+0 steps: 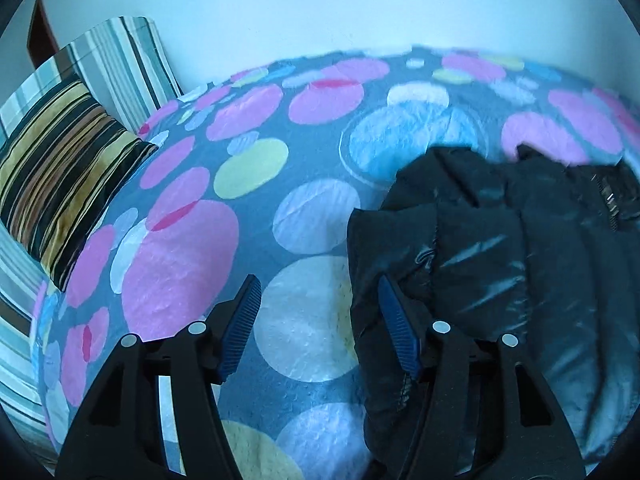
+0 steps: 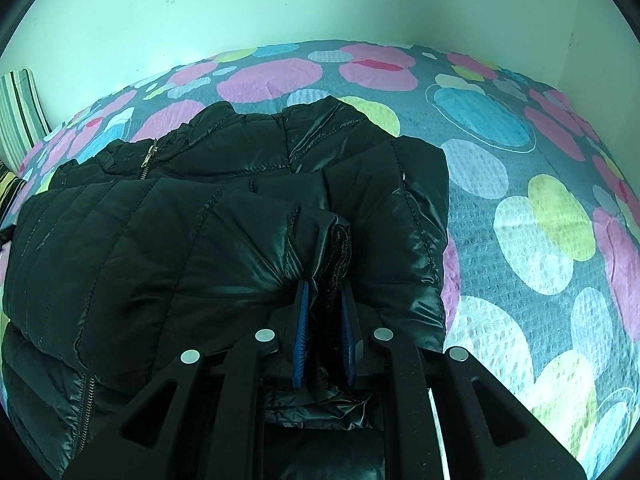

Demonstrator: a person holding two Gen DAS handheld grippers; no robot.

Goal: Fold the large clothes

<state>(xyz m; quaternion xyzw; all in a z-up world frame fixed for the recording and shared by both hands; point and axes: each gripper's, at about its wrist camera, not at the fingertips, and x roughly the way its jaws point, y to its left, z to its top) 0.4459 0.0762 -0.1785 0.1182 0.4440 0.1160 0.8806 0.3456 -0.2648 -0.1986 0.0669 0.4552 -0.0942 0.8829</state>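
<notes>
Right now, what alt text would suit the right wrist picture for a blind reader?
The right tool is shut on a sleeve cuff of a shiny black puffer jacket lying on a bedspread printed with coloured circles. A pale wall rises behind.

A bedspread (image 1: 192, 256) printed with pink, blue, white and yellow circles on grey is covering the bed, striped pillows (image 1: 68, 184) are leaning at its left end, and a plain pale wall (image 2: 240, 8) is rising behind.

One black puffer jacket (image 2: 168, 240), one spotted bedspread (image 1: 192, 248), two striped pillows (image 1: 64, 184), and two hand-held grippers: left (image 1: 318, 324), right (image 2: 324, 332).
</notes>
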